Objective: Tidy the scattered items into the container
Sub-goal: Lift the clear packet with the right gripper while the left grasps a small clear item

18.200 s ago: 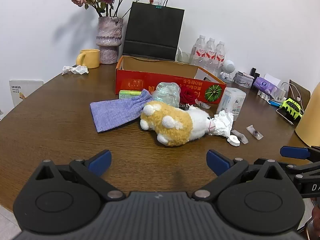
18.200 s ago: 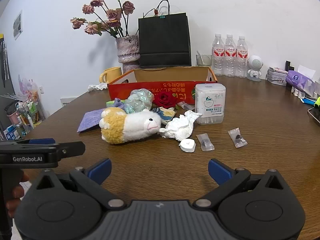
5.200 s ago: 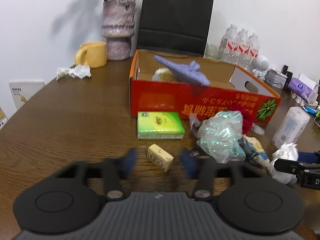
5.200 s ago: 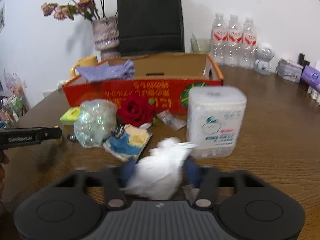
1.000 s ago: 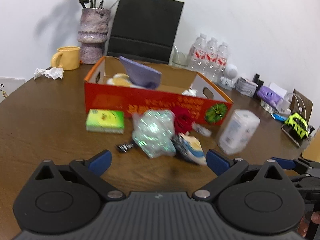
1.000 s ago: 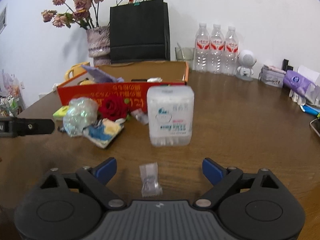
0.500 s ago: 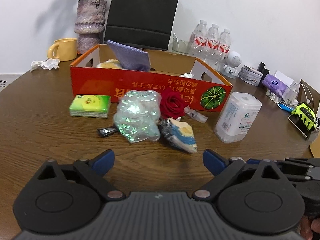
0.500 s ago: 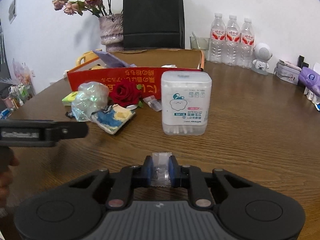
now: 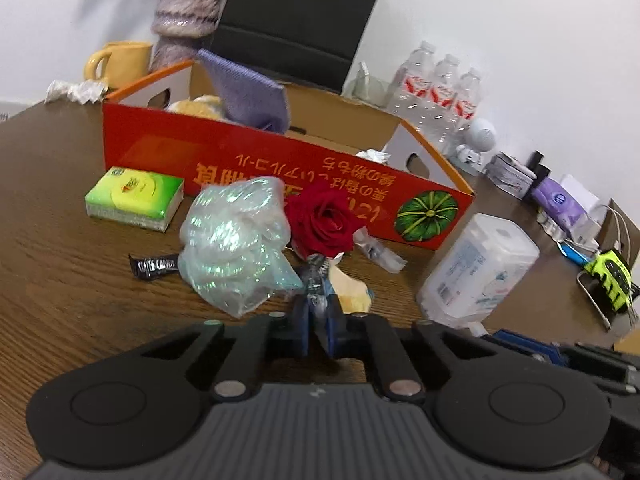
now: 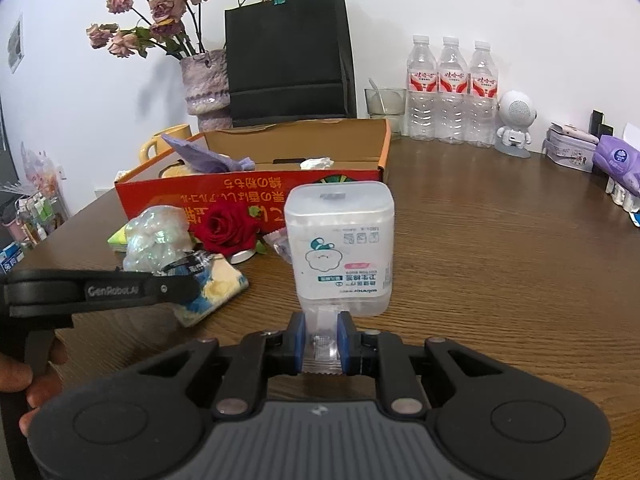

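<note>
The red cardboard box (image 9: 256, 160) (image 10: 168, 196) holds a purple cloth (image 9: 248, 92), a plush toy and a crumpled tissue. In front of it lie a shiny plastic bag (image 9: 232, 240), a red rose (image 9: 324, 220), a green tissue pack (image 9: 134, 196), a black candy wrapper (image 9: 154, 266) and a clear cotton-swab box (image 9: 476, 272) (image 10: 342, 248). My left gripper (image 9: 318, 328) is shut on the crumpled edge of a blue-and-yellow packet (image 9: 352, 292) (image 10: 216, 288). My right gripper (image 10: 322, 340) is shut on a small clear sachet (image 10: 322, 344), just in front of the swab box.
Behind the box stand a black paper bag (image 10: 288, 60), a vase of dried roses (image 10: 206, 84), a yellow mug (image 9: 116, 60) and three water bottles (image 10: 452, 88). Small items crowd the table's right edge (image 9: 560, 204). A hand (image 10: 24, 388) holds the left gripper.
The left gripper moved forward and down and closed from wide open onto the packet. The right gripper closed on the sachet and moved nearer the swab box.
</note>
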### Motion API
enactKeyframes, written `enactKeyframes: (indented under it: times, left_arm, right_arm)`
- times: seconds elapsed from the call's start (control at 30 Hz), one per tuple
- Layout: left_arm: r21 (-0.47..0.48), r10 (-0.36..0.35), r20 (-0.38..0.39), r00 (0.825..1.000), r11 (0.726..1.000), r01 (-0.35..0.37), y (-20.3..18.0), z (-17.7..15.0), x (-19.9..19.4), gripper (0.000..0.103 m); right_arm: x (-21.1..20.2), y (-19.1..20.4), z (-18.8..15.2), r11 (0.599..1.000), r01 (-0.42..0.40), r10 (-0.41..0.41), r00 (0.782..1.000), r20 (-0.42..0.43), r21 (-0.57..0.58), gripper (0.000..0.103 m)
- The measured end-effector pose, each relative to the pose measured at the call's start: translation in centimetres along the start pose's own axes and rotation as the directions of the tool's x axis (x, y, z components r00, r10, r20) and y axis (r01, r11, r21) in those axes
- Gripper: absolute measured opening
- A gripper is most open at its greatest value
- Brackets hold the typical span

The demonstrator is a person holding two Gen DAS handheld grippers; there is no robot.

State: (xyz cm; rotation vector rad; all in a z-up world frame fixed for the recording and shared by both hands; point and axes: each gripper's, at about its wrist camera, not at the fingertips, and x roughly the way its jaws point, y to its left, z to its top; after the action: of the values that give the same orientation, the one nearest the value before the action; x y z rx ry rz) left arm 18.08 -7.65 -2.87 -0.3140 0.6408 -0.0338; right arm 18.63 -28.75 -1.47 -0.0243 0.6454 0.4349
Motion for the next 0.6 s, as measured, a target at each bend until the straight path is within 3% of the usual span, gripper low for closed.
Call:
enactKeyframes:
  times: [0.27,0.6]
  left_arm:
    - [0.029,-0.072,0.048,0.996,0.997,0.071,0.0,0.0,-3.0,0.008]
    - [0.058,-0.144,0.140,0.980,0.989,0.137,-0.4,1.9,-6.7,0.008]
  right_arm:
    - [-1.2,0.8,0.2,1.000,0.006,-0.006,0.999,0.033,0.006,0.016]
    - [-4.1,2.4,1.9,1.000,0.002,0.000,0.993,0.121,-0.012,0.016]
